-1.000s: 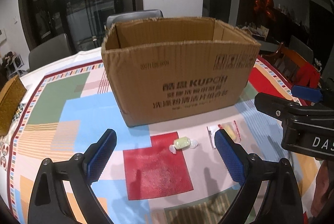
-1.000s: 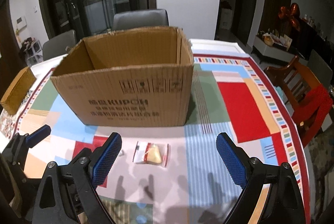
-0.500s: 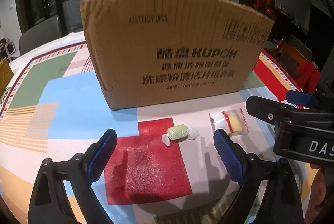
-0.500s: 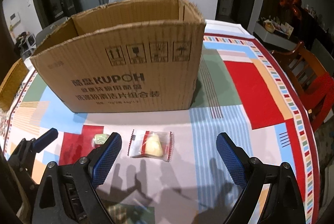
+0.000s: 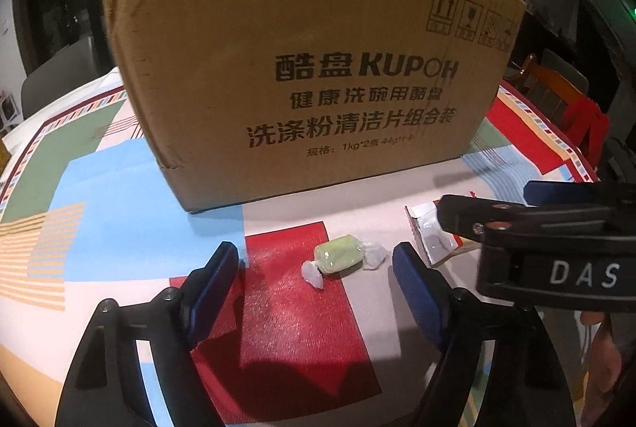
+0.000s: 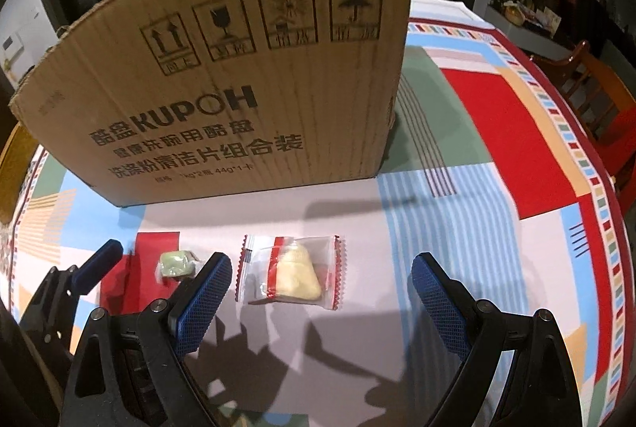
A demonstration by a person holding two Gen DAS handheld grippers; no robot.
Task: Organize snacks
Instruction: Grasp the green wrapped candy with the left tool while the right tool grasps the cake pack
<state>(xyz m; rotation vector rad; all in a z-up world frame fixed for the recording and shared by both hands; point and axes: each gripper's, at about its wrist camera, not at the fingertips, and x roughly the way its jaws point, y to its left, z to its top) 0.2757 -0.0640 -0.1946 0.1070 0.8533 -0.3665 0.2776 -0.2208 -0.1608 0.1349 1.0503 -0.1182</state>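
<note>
A green wrapped candy (image 5: pixel 341 259) lies on the patterned tablecloth, just ahead of and between the pads of my open left gripper (image 5: pixel 316 276). It also shows in the right wrist view (image 6: pixel 176 262). A clear packet with a yellow snack (image 6: pixel 292 272) lies between the pads of my open right gripper (image 6: pixel 322 288); in the left wrist view this packet (image 5: pixel 431 238) is partly hidden behind the right gripper. An open cardboard box (image 5: pixel 306 77) stands just behind both snacks; it also fills the right wrist view (image 6: pixel 238 81). Both grippers are low over the table.
The round table has a colourful tablecloth (image 6: pixel 497 132). A wooden chair with red cloth (image 5: pixel 576 117) stands at the right edge. A brown object (image 6: pixel 10 172) sits at the far left. Grey chairs and dark glass doors stand behind the box.
Both grippers have come lower and closer to the table, so the box now hides its inside. The candy and the packet now lie between the pads. Neither snack has moved.
</note>
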